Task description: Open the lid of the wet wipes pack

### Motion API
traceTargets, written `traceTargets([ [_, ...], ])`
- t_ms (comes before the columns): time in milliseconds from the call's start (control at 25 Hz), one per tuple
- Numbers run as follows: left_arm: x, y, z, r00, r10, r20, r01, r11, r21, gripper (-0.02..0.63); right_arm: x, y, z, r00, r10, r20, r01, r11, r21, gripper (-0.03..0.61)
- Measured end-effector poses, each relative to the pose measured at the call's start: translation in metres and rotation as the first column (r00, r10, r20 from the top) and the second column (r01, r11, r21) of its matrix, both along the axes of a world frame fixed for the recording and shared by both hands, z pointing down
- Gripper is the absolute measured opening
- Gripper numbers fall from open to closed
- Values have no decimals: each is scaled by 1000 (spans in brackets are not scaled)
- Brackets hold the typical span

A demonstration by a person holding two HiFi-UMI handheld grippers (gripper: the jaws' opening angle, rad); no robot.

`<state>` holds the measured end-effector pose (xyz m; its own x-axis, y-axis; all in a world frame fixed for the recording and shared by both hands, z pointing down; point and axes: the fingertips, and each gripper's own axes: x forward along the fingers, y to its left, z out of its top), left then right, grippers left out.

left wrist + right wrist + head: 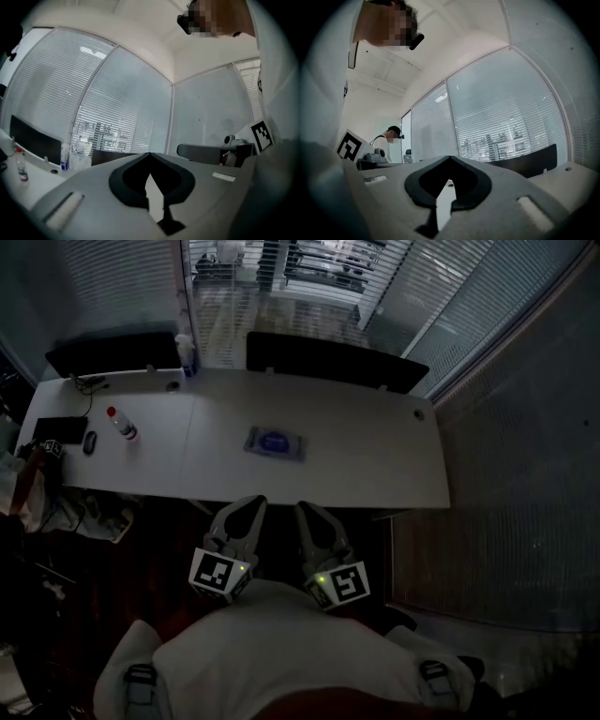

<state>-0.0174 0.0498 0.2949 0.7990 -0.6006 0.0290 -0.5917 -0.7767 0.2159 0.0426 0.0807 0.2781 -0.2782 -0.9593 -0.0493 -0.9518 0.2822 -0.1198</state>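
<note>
A wet wipes pack (275, 443) lies flat near the middle of a long white table (375, 446) in a dim office, its lid closed, with slatted blinds (309, 268) covering the window behind. Both claws hang short of the table's near edge, close to the person's body and well apart from the pack. The left gripper (251, 504) and the right gripper (305, 509) sit side by side and point toward the table. Each has its jaws brought together at the tips with nothing between them, as each gripper's own view confirms. A small red-capped bottle (122, 425) lies farther left on the table.
</note>
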Motion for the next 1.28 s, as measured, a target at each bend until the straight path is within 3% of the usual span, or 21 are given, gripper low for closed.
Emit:
traceTargets([
  [400,-8,-79,-5,1000,-20,5,20,999,28,3,-9,-72,0,1000,-12,-22,12,1000,-1,0],
  [600,1,-90,-5,1000,-28,-6,29,999,21,3,1,-88,-5,1000,-6,-12,6,1000,4,0],
  [800,11,-96,-11,999,-39,-12,40,997,68,3,18,-97,-12,999,-1,-38,3,999,50,0],
  [1080,30,-113,-3,999,-50,-10,50,997,52,3,42,-114,-16,999,-4,-42,7,997,71,0],
  [1280,35,-131,6,998,-53,15,52,998,43,3,45,-128,-2,996,-26,-89,28,999,25,0],
])
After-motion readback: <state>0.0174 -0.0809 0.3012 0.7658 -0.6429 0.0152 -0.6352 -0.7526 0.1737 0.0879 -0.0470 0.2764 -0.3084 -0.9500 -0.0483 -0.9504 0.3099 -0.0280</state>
